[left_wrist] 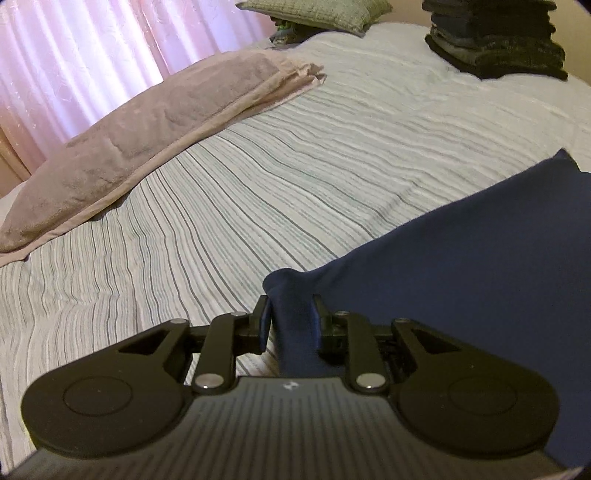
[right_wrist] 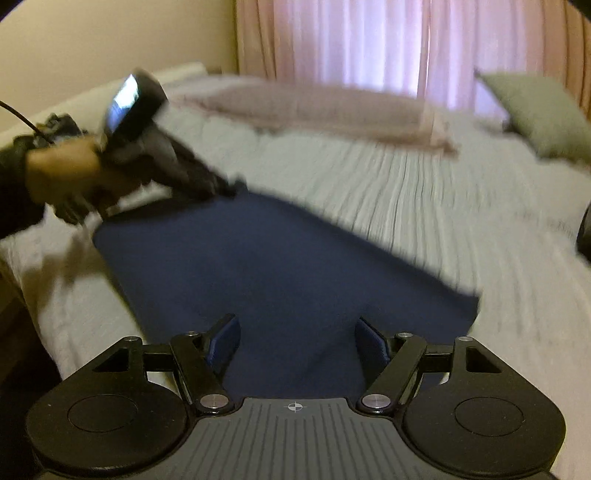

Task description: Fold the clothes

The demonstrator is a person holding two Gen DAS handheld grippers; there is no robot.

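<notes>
A navy garment (right_wrist: 280,273) lies flat on the striped bedspread (left_wrist: 258,177), its long axis running diagonally between the two grippers. The left gripper (left_wrist: 291,317) is clamped on a bunched corner; the right gripper (right_wrist: 297,341) hovers over it, jaws apart. No writing is legible.

A big bed (left_wrist: 295,155) has a cover with thin grey and white stripes. A dark blue cloth (left_wrist: 461,258) lies spread flat on the near side. A long pink pillow (left_wrist: 147,140) rests along the far edge. A green cushion (left_wrist: 314,13) sits at the corner. A stack of dark folded clothes (left_wrist: 495,44) stands on it too.
</notes>
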